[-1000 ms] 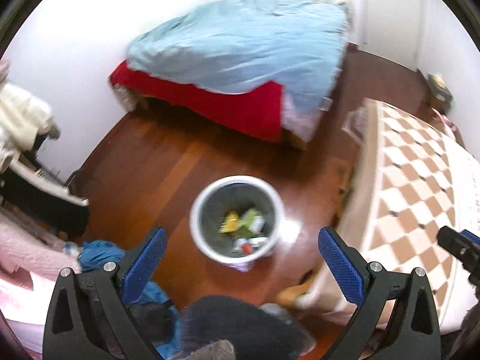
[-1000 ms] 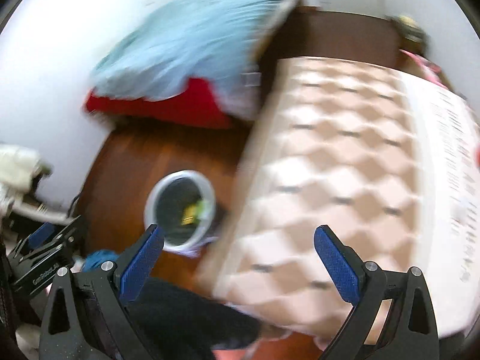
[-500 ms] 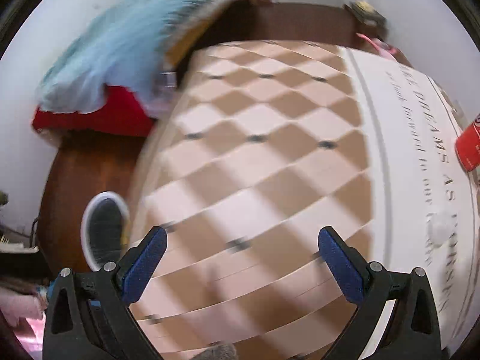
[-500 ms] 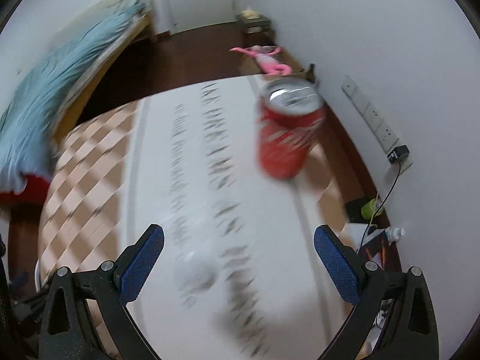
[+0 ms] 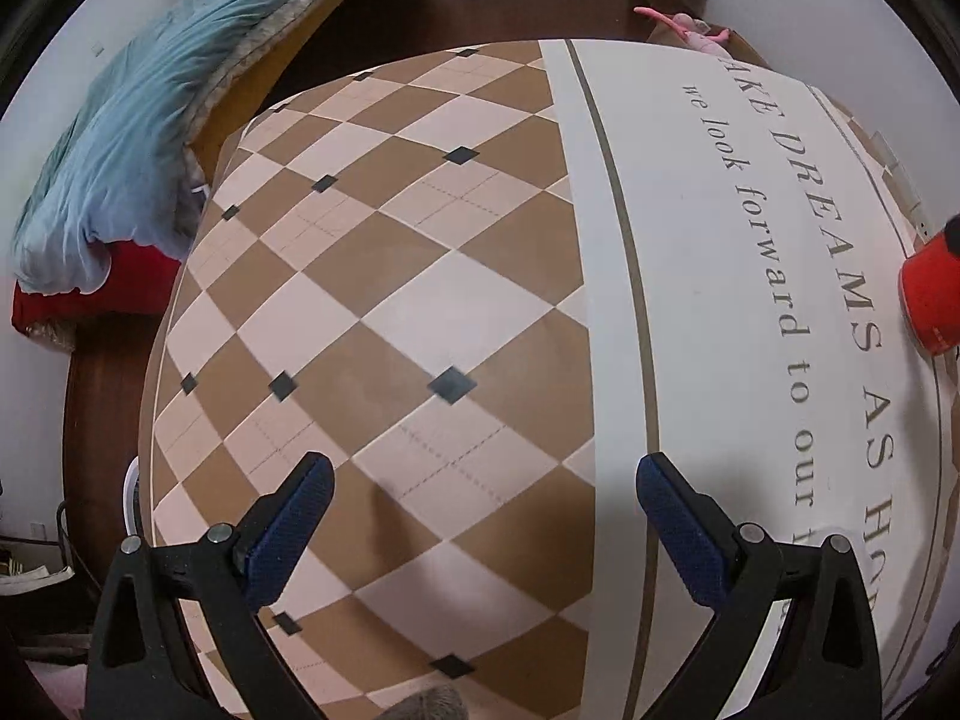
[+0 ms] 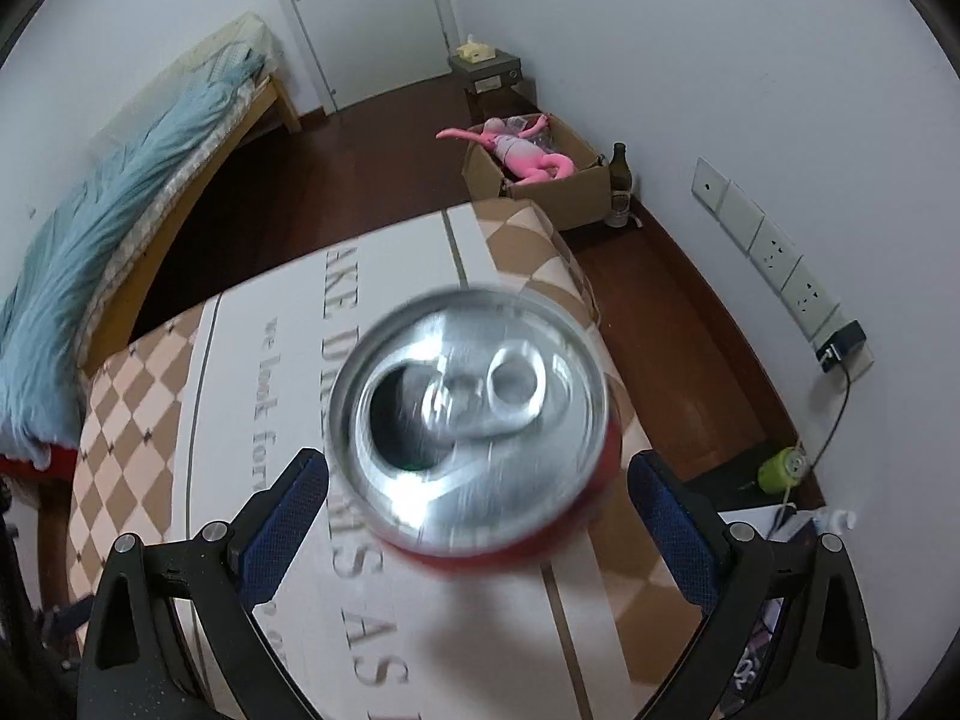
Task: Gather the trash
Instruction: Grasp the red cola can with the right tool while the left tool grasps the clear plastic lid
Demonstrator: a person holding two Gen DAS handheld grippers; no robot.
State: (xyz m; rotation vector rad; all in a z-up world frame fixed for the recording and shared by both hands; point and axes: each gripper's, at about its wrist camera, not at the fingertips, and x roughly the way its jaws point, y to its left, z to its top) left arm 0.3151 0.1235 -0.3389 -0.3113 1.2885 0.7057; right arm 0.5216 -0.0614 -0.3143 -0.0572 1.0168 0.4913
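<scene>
The right gripper (image 6: 477, 510) hung wide open, straddling the upright red soda can (image 6: 474, 420) from above, its opened top facing the camera. The can stood on the table (image 6: 384, 630). Farther off, the left gripper (image 5: 480, 516) gaped empty over the checkered cloth.

Can (image 6: 474, 420) has a shiny brushed-metal lid and glossy red sides; desk (image 5: 420, 300) cover looks like smooth matt printed vinyl. Floor (image 6: 336, 180) is polished dark wood, tool pads (image 6: 282, 522) rubbery blue.

A home bedroom: bed (image 6: 120, 192) with blue duvet (image 5: 120, 138), door (image 6: 360, 18).
</scene>
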